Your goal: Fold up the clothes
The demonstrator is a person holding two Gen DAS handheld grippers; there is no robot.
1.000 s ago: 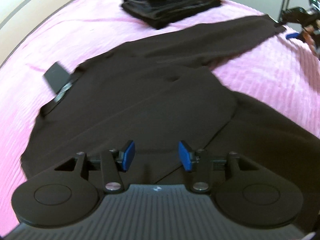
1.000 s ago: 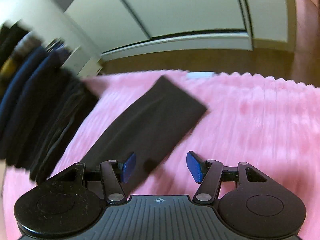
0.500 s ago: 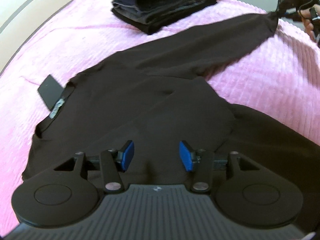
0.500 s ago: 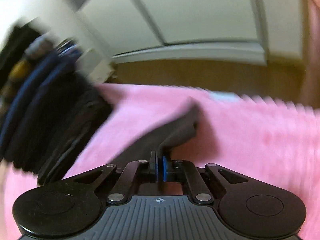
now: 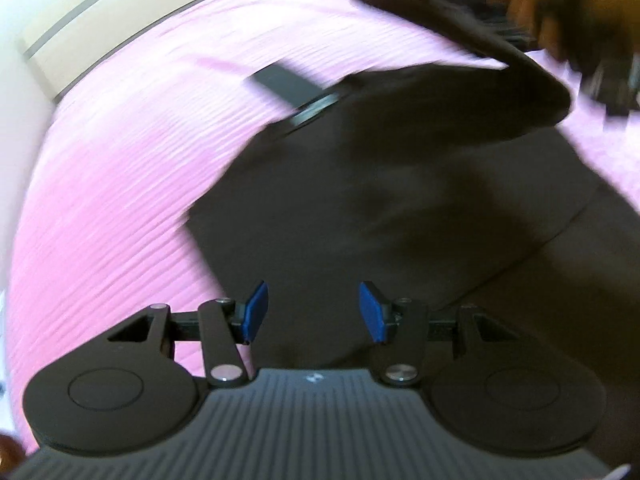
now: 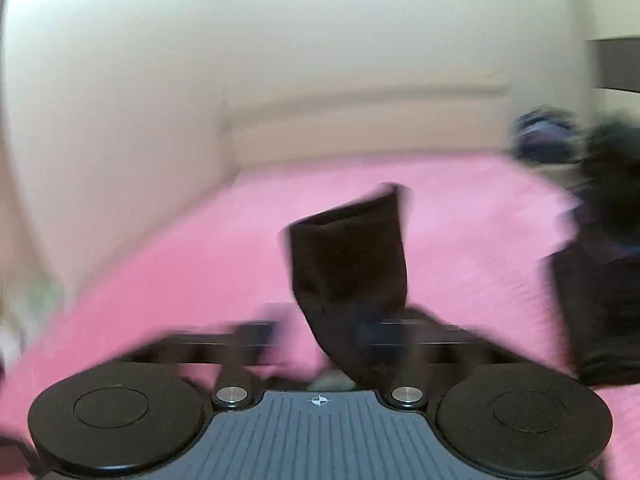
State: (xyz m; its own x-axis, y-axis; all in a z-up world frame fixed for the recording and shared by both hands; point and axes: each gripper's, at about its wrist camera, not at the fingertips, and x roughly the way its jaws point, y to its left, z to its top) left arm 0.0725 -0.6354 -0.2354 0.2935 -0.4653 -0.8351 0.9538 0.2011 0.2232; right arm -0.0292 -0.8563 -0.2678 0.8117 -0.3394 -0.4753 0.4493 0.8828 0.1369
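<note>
Right wrist view, dark sleeve [image 6: 348, 264] rising cuff-up between my right gripper [image 6: 320, 340] jaws, just opened wide, pads blurred, sleeve no longer pinched, black garment [image 5: 380, 208] spread on pink bedspread [image 5: 120, 184], my left gripper [image 5: 312, 312] half open, empty.

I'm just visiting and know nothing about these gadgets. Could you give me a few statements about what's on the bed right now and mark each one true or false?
1. The cover on the bed is pink. True.
2. The garment being folded is white. False: the garment is dark, close to black.
3. The left gripper is clamped on cloth. False: its blue pads stand apart with nothing pressed between them.
4. A dark sleeve stands up in front of the right gripper. True; the picture is blurred, and those jaws have just been opening.
5. A pile of dark clothes lies at the right edge of the right wrist view. True.
</note>
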